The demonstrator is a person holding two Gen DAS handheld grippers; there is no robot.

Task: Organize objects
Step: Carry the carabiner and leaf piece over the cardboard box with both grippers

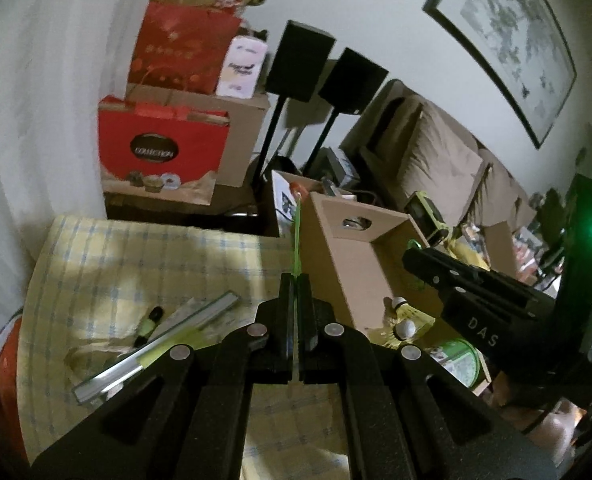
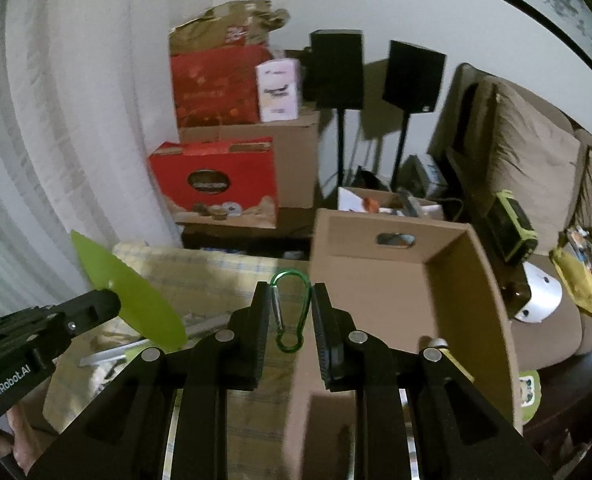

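Between the right gripper's [image 2: 287,316] fingers, a green carabiner [image 2: 289,312]

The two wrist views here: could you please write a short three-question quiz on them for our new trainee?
1. True or false: the right gripper holds a red carabiner.
2. The left gripper is shut on: A) a marker B) a thin green sheet C) a shuttlecock
3. What lies inside the cardboard box at its near end?

Key: 1. False, it is a green carabiner. 2. B, the green sheet. 3. Shuttlecocks.
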